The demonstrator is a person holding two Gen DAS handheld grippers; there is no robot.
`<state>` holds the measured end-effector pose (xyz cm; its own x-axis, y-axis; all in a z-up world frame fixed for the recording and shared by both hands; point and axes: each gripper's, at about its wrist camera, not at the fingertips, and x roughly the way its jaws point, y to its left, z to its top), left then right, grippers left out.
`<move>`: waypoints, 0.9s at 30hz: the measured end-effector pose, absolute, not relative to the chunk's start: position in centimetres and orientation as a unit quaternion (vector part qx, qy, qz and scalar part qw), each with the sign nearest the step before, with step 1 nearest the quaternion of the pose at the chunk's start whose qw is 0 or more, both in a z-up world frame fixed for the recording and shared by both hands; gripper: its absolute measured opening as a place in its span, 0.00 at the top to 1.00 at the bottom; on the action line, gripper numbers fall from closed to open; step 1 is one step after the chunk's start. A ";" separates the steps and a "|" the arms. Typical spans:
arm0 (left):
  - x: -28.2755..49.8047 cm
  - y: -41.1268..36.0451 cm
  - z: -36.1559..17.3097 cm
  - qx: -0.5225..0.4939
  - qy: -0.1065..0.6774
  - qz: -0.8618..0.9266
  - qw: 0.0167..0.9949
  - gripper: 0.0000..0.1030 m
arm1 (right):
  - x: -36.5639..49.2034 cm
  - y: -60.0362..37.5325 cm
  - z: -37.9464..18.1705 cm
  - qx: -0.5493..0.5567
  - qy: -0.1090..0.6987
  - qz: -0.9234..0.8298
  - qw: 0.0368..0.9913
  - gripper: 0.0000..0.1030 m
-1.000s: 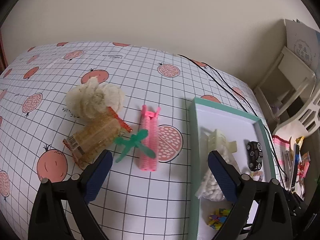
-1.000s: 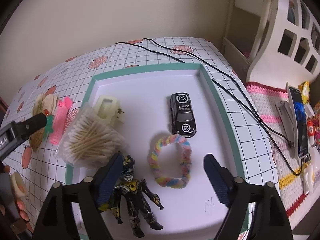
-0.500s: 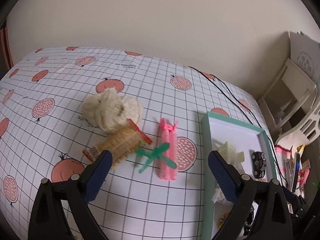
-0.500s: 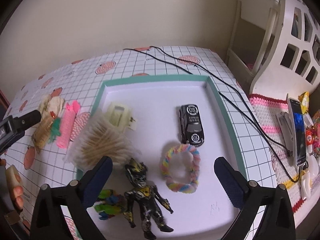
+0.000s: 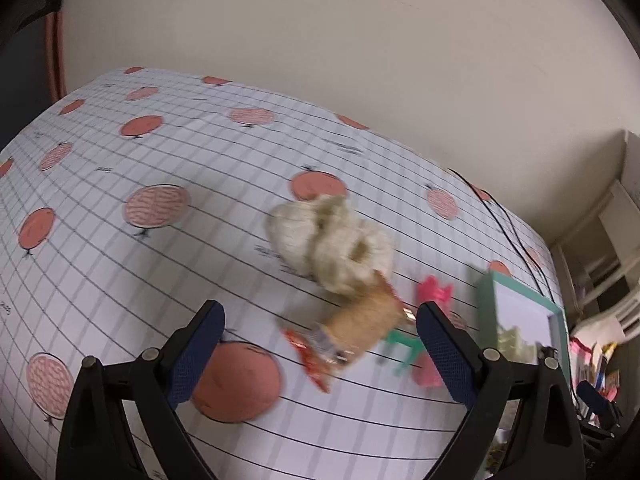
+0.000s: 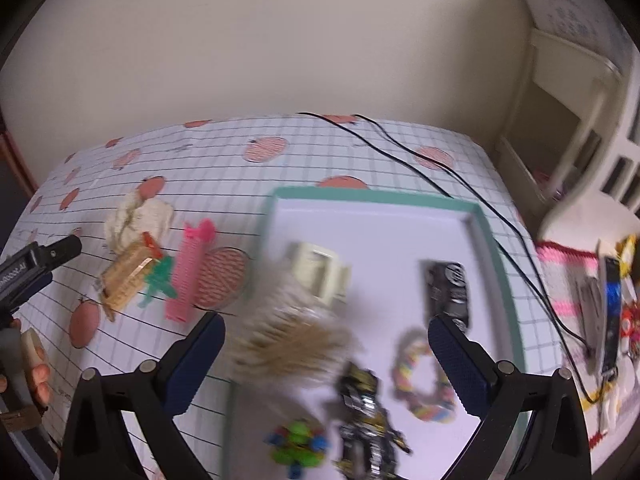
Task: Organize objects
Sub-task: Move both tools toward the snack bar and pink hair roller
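Green-edged, the tray [image 6: 496, 248] sits on the table [image 5: 160, 264] and holds a toy car [image 6: 450, 292], a bag of cotton swabs [image 6: 292, 340] and a rainbow hair tie [image 6: 424, 380]. Your left claw [image 5: 320, 354] is wide open with nothing in it, above the snack packet [image 5: 360, 328] beside the fluffy scrunchie [image 5: 332, 240]. Your right claw [image 6: 326, 364] is wide open and empty over the tray.
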<state>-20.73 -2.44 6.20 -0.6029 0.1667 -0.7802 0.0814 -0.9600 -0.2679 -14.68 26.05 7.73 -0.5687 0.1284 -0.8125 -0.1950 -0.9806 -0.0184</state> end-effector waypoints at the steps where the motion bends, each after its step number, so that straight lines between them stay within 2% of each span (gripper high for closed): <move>1: -20.8 -2.9 6.0 -0.445 -0.139 0.884 0.020 0.06 | -14.9 25.6 7.7 -0.456 0.034 0.885 0.088 0.00; 8: -21.4 -4.8 4.9 -0.455 -0.136 0.880 0.004 0.06 | -17.2 22.3 7.3 -0.451 0.030 0.890 0.054 0.00; 18: -22.0 -2.9 4.4 -0.448 -0.110 0.887 0.025 0.06 | -19.3 19.9 5.9 -0.447 0.031 0.894 0.027 0.01; 20: -22.1 -2.3 4.2 -0.450 -0.103 0.886 0.035 0.06 | -19.5 19.7 5.6 -0.447 0.031 0.894 0.020 0.03; 27: -22.8 -1.1 2.9 -0.482 -0.095 0.870 0.042 0.06 | -20.0 18.7 3.9 -0.464 0.041 0.885 0.005 0.24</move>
<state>-22.80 -1.10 2.94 -0.5318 0.1637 -0.8309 0.0188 -0.9786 -0.2049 -20.04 18.66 3.88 -0.5697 -0.0290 -0.8213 -0.0462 -0.9967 0.0673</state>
